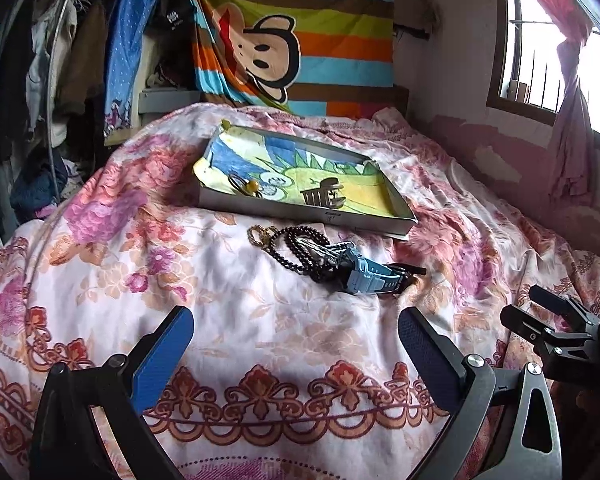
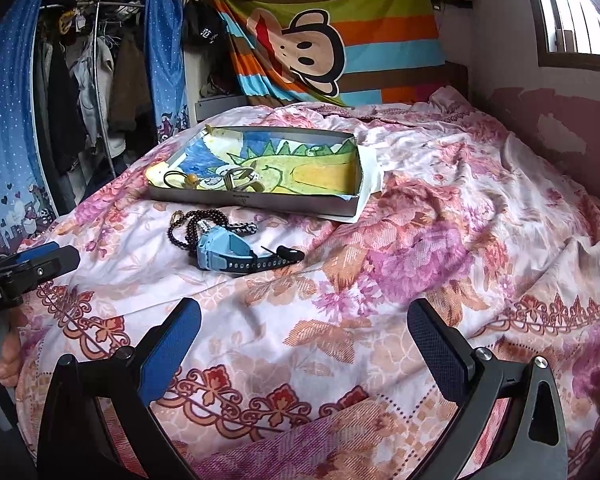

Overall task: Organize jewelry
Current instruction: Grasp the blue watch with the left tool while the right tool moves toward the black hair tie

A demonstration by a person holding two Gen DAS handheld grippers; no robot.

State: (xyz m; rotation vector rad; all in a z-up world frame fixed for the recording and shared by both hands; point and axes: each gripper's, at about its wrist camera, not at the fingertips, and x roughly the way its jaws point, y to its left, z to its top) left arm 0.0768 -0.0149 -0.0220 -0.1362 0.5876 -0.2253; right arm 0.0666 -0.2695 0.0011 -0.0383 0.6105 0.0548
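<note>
covering the bed, a floral quilt beneath striped monkey cloth.

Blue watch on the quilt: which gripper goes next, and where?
Probably ease the right gripper forward onto the blue watch. Both grippers are open and empty, the watch lies outside the tray beside the black beads, nearest the right side.

Both wrist views low over bed, facing headboard wall; share tray (right view further right).
</note>
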